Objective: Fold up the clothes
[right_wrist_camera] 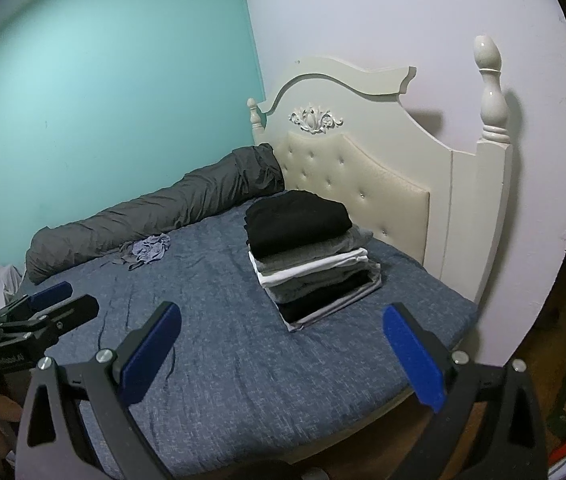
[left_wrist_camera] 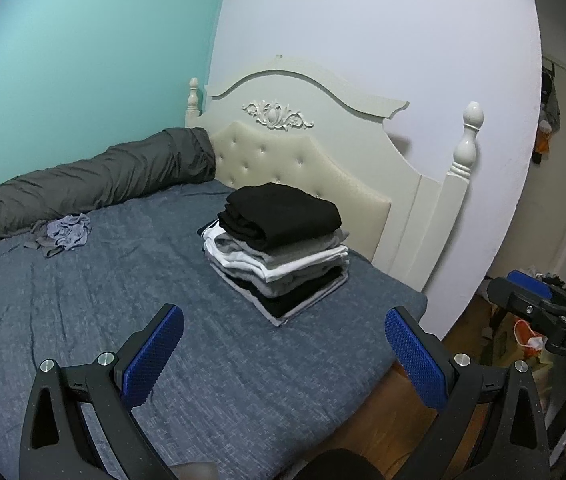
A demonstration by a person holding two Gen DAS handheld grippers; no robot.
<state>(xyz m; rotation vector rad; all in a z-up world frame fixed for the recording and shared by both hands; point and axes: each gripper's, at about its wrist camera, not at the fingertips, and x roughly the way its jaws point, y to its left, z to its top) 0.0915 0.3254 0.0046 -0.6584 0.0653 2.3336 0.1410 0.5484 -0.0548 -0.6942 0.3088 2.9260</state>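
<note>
Nearest: we are holding the left gripper (left_wrist_camera: 283, 352) and right gripper (right_wrist_camera: 281, 350) spread wide and empty, hovering over the near edge of the bed (left_wrist_camera: 83, 320).

Middle: we are looking at a stack of folded clothes (left_wrist_camera: 279, 248) sitting toward the bed's right edge, near the headboard (left_wrist_camera: 315, 152); its long axis is running diagonally, near corner pointing at us. This part we are judging done.

Far: a crumpled grey garment (left_wrist_camera: 63, 234) is lying unfolded by the far edge, beside the rolled dark duvet (left_wrist_camera: 83, 184); no clear axis. We are counting it as what is left.
</note>
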